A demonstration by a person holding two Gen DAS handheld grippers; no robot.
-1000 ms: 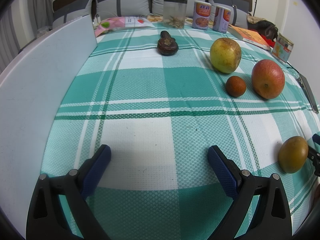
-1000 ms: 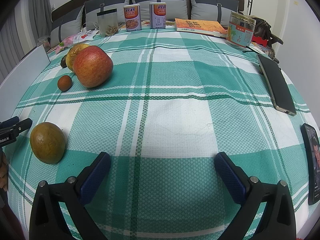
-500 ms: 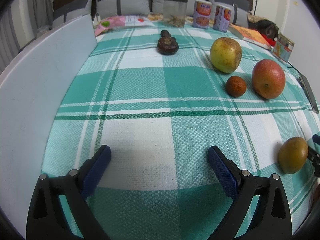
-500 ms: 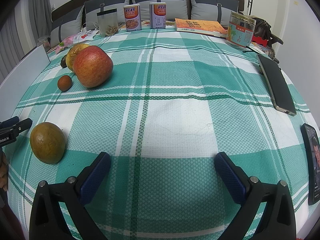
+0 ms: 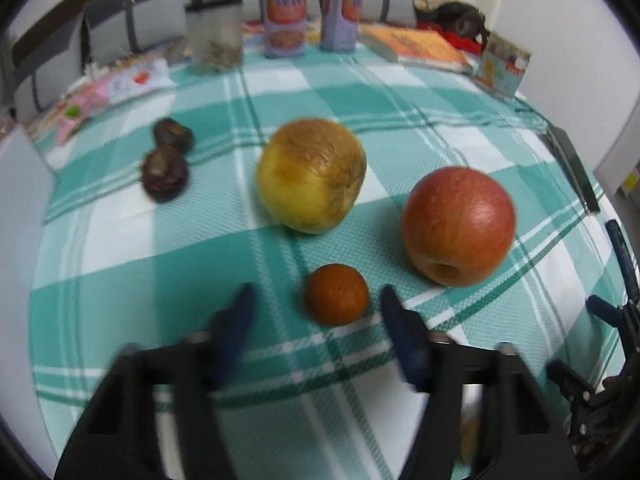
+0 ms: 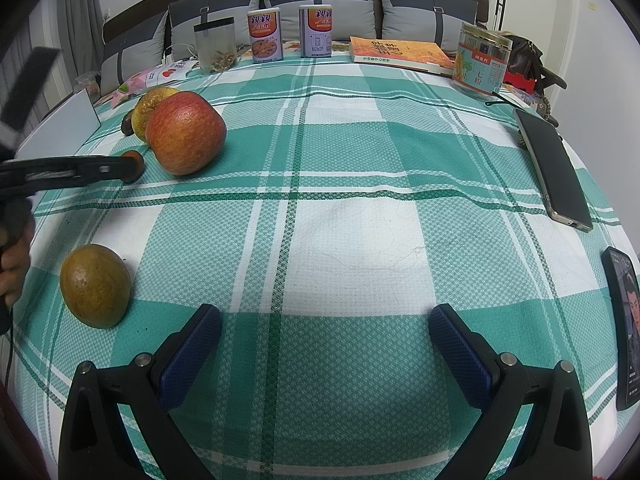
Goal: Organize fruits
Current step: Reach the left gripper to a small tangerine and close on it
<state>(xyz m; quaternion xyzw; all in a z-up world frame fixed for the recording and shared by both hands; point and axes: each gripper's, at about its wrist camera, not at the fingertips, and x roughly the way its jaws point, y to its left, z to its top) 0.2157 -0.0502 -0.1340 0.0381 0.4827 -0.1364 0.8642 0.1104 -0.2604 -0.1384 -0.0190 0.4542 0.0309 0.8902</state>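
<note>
My left gripper (image 5: 316,312) is open, its blue fingers either side of a small orange fruit (image 5: 336,300) on the checked cloth, not touching it. Behind it lie a yellow-brown apple (image 5: 311,176), a red apple (image 5: 458,224) and two dark brown fruits (image 5: 165,174). In the right wrist view the left gripper (image 6: 80,170) reaches in from the left beside the red apple (image 6: 185,138). A green-brown round fruit (image 6: 95,285) lies left of my right gripper (image 6: 325,334), which is open and empty over the cloth.
Two cans (image 6: 265,37), a clear jar (image 6: 215,46), an orange book (image 6: 400,54) and a labelled jar (image 6: 482,63) stand along the far edge. A dark tablet (image 6: 554,170) and a phone (image 6: 628,332) lie at the right. A white board (image 6: 60,130) stands at the left.
My left gripper has moved forward and right to the small orange fruit, which now sits between its fingers. The right gripper has not moved.
</note>
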